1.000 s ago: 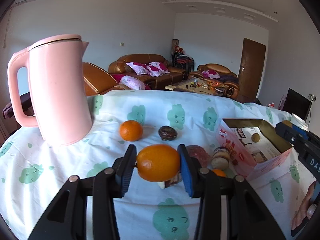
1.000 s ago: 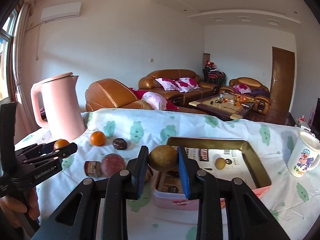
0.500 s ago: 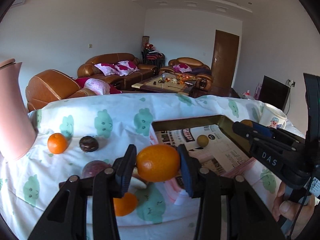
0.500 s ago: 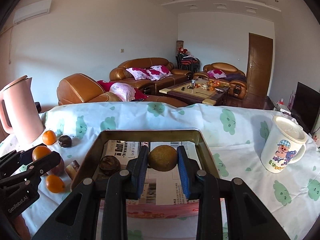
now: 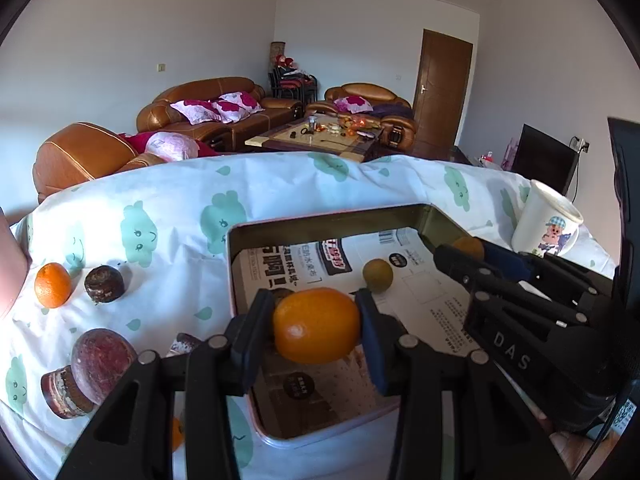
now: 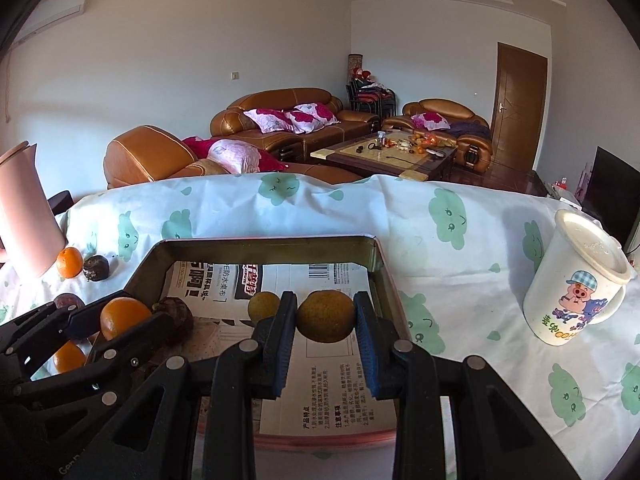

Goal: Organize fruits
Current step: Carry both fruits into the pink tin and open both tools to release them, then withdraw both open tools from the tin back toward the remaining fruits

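The left gripper [image 5: 316,326] holds a big orange [image 5: 316,325] tight between its fingers [image 5: 252,332]. It hangs over the left front part of the tin box [image 5: 320,222]. The right gripper [image 6: 326,316] holds a brown round fruit [image 6: 326,316] tight between its fingers [image 6: 280,336], over the middle of the same box.

The box has tall gold walls all around and paper on its floor. A small brown fruit [image 6: 263,306] and a dark round fruit [image 6: 176,314] already lie inside, near the back and the left. The front and right side of the box floor are bare.

The two grippers are close, side by side. In the right wrist view the left one sits at the box's left wall.

On the counter [image 6: 460,280], left of the box, lie a small orange [image 5: 53,285], a dark fruit [image 5: 105,284], a red round fruit [image 5: 103,360] and a short brown jar [image 5: 64,392]. Another orange [image 6: 69,357] lies near the box's left wall. A pink kettle [image 6: 26,208] stands far left. A white mug with a pig [image 6: 576,280] stands to the right of the box, apart from it.
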